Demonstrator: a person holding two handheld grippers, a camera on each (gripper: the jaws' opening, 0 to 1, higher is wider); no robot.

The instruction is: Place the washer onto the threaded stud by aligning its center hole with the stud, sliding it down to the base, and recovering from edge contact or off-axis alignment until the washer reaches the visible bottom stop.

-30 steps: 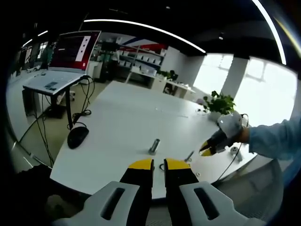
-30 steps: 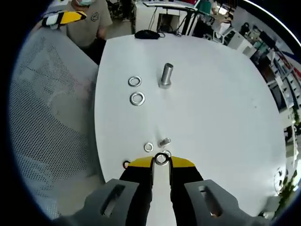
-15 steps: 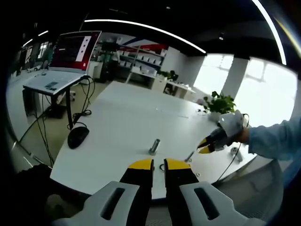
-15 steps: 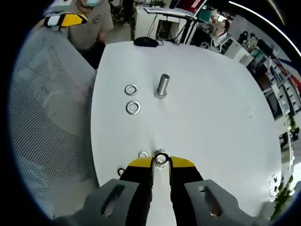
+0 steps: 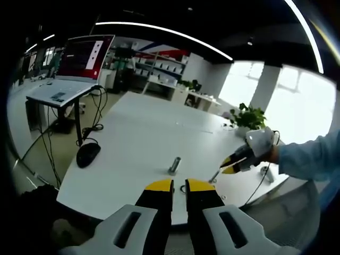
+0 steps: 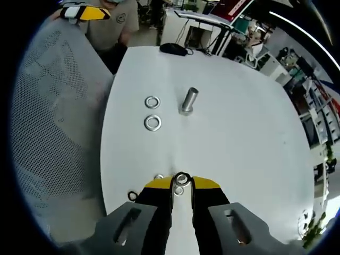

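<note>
Right gripper view looks down on the broad white surface [image 6: 239,133], the biggest thing here, with a grey perforated chair back [image 6: 48,122] off one edge; on it stands the upright silver threaded stud [image 6: 188,101], bare of any washer, and just beside it lie two loose flat steel washers [image 6: 152,112], one near the other; close to the right claw [image 6: 182,183] are a few smaller rings and bits, too small to name; the yellow-tipped jaws stand nearly together, pinching a small silver ring washer [image 6: 182,178] upright between their tips. In the left gripper view the left claw [image 5: 179,186] hangs over the near edge, its jaws almost closed on nothing; a black computer mouse [image 5: 87,154] sits at the corner. By my reckoning the washer is picked up and held, well apart from the stud; carrying it across, lining up the hole and sliding it down to the base are all yet to do.
</note>
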